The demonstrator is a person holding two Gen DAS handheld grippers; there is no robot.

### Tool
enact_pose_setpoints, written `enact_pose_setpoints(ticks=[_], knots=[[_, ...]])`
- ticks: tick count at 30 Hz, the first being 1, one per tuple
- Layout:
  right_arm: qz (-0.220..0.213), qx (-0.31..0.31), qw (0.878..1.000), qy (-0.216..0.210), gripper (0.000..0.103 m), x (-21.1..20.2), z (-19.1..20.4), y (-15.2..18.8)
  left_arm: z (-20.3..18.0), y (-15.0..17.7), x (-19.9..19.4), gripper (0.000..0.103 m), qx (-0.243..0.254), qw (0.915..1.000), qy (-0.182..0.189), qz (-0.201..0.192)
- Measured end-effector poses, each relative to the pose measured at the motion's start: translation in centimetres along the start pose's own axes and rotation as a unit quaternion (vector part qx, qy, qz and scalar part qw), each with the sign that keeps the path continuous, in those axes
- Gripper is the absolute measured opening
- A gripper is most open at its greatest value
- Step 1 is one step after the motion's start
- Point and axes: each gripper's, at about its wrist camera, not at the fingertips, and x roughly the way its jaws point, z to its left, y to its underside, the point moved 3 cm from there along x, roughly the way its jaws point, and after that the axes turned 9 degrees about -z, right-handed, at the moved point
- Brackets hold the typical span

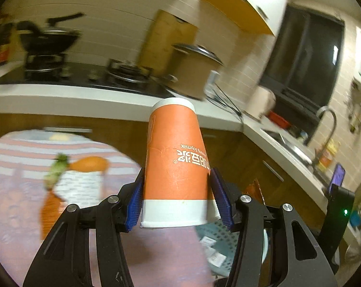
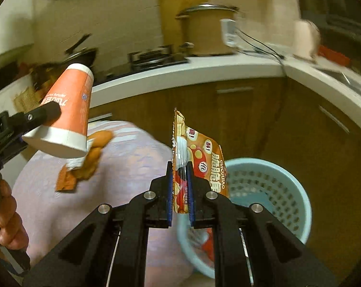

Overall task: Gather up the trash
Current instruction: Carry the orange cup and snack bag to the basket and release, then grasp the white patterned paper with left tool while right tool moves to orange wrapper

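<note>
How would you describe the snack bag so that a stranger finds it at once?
Find the round table and the blue basket on the floor beside it. Before them the right gripper pinches a snack bag upright. It is flat, orange and printed, unlike the orange paper cup.

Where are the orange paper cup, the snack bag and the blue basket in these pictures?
orange paper cup (image 1: 175, 167): left wrist view, on its orange side wall.
snack bag (image 2: 204, 165): right wrist view, on its printed front.
blue basket (image 2: 297, 191): right wrist view, on its rim at the right.
</note>
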Motion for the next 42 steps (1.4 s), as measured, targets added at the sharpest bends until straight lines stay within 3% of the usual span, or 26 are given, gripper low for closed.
enact_pose_setpoints(ticks=[6, 12, 18, 19, 21, 23, 26, 33, 42], knots=[[0.031, 0.056, 0.997, 0.037, 0.008, 1.0, -6.4, 1.8, -4.1, 3.5, 5.4, 0.051, 0.017, 0.9968, 0.046, 0.063], [0.069, 0.100, 0.992, 0.042, 0.008, 2.2, -10.0, 4.0, -5.9, 8.2, 10.0, 0.051, 0.003, 0.9846, 0.088, 0.151], [0.092, 0.132, 0.986, 0.035, 0.009, 3.1, -11.4, 5.1, -6.8, 10.4, 11.8, 0.050, 0.014, 0.9777, 0.098, 0.185], [0.097, 0.134, 0.986, 0.035, 0.011, 3.1, -11.2, 5.2, -6.7, 10.6, 11.9, 0.055, 0.016, 0.9772, 0.097, 0.188], [0.107, 0.148, 0.983, 0.032, 0.018, 3.3, -11.5, 5.6, -6.7, 10.6, 11.8, 0.063, 0.014, 0.9768, 0.098, 0.190], [0.107, 0.155, 0.982, 0.032, 0.031, 3.4, -11.7, 5.7, -6.6, 10.4, 11.4, 0.064, 0.017, 0.9784, 0.095, 0.183], [0.100, 0.150, 0.983, 0.040, 0.040, 3.1, -11.6, 5.5, -6.1, 10.1, 10.9, 0.064, 0.015, 0.9794, 0.092, 0.179], [0.087, 0.130, 0.987, 0.026, 0.040, 2.2, -9.7, 4.6, -4.3, 8.9, 8.6, 0.064, 0.008, 0.9845, 0.080, 0.156], [0.069, 0.053, 0.996, -0.027, 0.040, 2.0, -1.5, 3.4, 1.3, 5.2, 3.0, 0.064, -0.019, 0.9958, 0.018, 0.088]])
